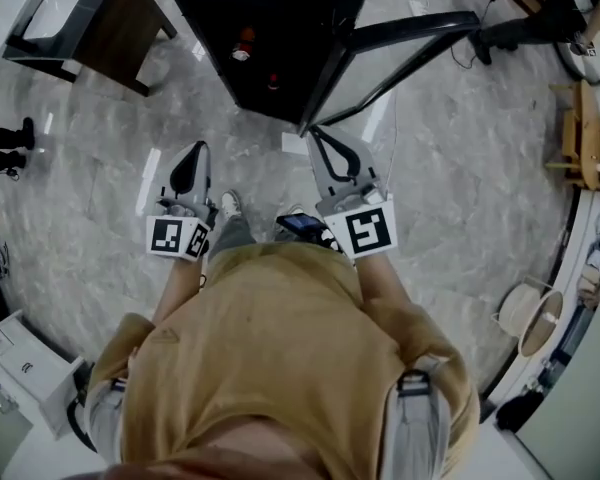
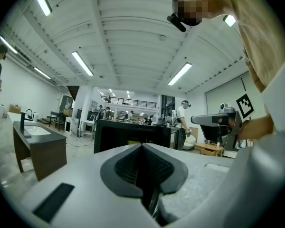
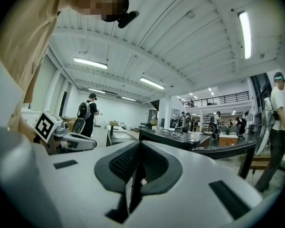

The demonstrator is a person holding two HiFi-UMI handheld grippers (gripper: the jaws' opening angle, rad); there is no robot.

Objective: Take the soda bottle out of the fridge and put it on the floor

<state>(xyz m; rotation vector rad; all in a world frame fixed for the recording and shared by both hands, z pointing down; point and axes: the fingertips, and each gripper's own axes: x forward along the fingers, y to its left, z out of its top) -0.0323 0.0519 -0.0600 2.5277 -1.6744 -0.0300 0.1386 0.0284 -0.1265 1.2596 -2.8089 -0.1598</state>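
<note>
Black fridge ahead, glass door open beside right gripper.

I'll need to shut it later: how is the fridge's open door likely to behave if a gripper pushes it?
The door will probably swing on a hinge rather than slide, since it stands angled out from the black fridge. Its panel looks see-through, the floor showing through it, so likely glass and fragile: push the dark frame, gently.
</note>
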